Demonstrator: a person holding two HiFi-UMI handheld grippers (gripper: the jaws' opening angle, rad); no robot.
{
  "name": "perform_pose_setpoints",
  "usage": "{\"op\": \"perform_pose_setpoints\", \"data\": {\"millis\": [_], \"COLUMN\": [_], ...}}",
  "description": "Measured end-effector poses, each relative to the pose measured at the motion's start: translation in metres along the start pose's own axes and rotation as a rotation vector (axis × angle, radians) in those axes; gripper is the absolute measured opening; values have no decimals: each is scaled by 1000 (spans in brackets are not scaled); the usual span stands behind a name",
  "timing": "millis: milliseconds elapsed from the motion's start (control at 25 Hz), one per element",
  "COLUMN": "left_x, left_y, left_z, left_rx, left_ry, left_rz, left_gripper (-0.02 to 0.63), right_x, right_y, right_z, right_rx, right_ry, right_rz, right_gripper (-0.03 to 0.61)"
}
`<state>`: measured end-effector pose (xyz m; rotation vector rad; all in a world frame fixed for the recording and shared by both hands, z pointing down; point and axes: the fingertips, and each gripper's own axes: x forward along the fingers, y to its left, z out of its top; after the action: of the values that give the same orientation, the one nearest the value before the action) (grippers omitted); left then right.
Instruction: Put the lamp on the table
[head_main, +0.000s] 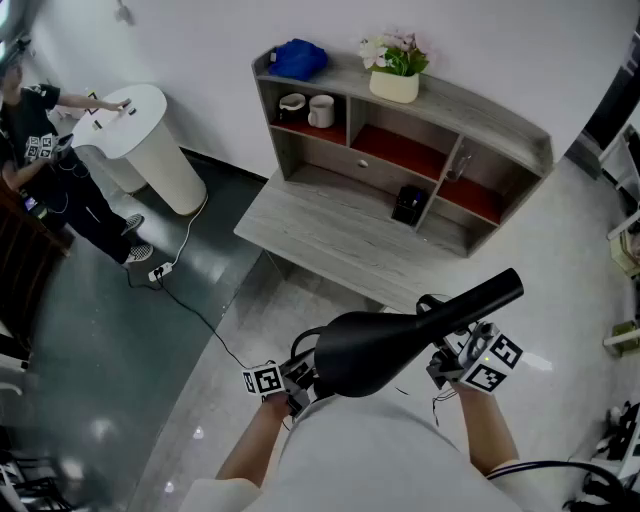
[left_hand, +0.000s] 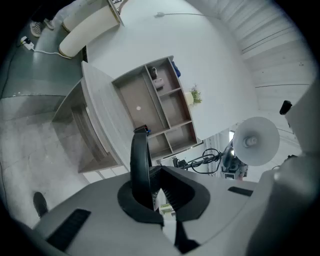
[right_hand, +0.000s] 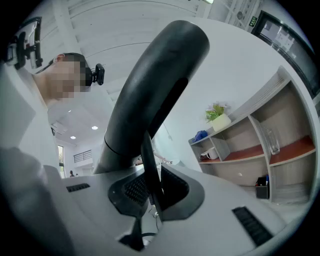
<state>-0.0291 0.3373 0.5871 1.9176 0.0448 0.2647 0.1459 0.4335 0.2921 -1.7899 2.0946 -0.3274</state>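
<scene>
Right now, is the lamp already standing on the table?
No, the lamp is up in the air, short of the table's near edge.

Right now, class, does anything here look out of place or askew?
Yes: the lamp lies tilted on its side in mid-air, clamped in the jaws of the left gripper and right gripper, not standing on the desk. Nothing looks spilled.

A plain white wall (head_main: 200, 40) fills the top of the head view. Against it, at centre, stands a grey wood-grain worktop (head_main: 330, 235) carrying a shelf unit (head_main: 500, 135) with red-lined compartments. At upper left is a white round pedestal (head_main: 150, 140). The glossy floor (head_main: 110, 340) is dark grey on the left and paler toward the right, with a black cable (head_main: 213, 328) trailing across it.
</scene>
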Motion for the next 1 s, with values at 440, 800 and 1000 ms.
{"op": "perform_pose_setpoints", "data": {"millis": [440,800,1000], "left_x": [0,-3,-10], "left_y": [-1,-2,1], "left_z": [-1,-3,-4], "left_rx": [-11,-18,-26], "left_ry": [1,-5,-9], "left_rz": [0,-8,-11], "left_gripper": [9,9,9], "right_x": [0,2,5], "right_y": [0,2,8], "right_z": [0,0,-3], "right_rx": [-1,23,31], "right_ry": [6,5,6], "right_rz": [2,-11,-12], "right_gripper": [40,43,44]}}
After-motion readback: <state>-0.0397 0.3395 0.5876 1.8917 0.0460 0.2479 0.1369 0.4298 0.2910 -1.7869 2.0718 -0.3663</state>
